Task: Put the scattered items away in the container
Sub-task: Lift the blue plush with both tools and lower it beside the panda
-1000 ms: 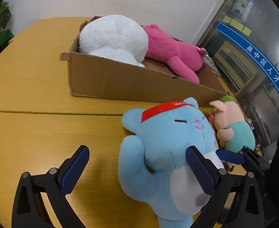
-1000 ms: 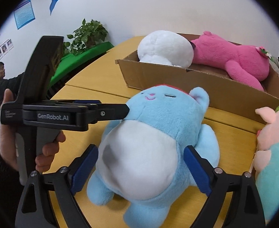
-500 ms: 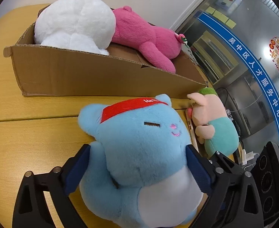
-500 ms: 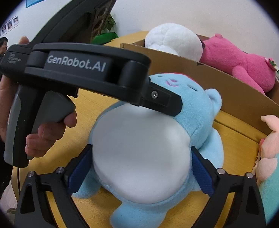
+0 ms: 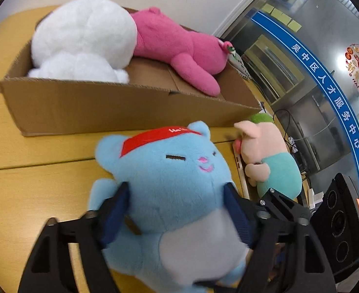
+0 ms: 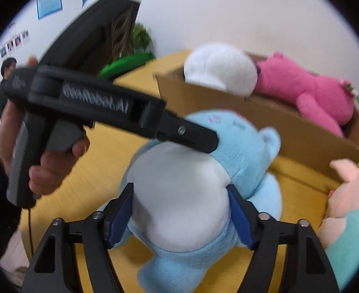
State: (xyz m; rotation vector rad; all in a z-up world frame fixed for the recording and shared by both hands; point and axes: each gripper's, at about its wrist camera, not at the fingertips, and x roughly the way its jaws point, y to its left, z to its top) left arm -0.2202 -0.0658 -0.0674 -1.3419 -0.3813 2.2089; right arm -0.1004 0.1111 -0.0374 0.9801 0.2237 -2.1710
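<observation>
Fluffy blue plush bear with red headband (image 5: pixel 174 185) on yellow wooden table (image 5: pixel 32 190), wedged between closing left gripper (image 5: pixel 177 210) pads; right gripper (image 6: pixel 179 212) clamping white belly.

My left wrist camera looked down along tool fingers, close on blue plush (image 5: pixel 177 195) head, facing cardboard box (image 5: pixel 120 105). My right wrist camera, equally close, faced plush belly from opposite side. Both shared plush, box, worktop (image 5: pixel 32 171).

I count four plush toys: one white (image 5: pixel 81 41) and one pink (image 5: pixel 177 46) in one cardboard box (image 5: pixel 93 107), one blue (image 5: pixel 174 183) and one pig (image 5: pixel 267 156) on my surface (image 5: pixel 32 171).
</observation>
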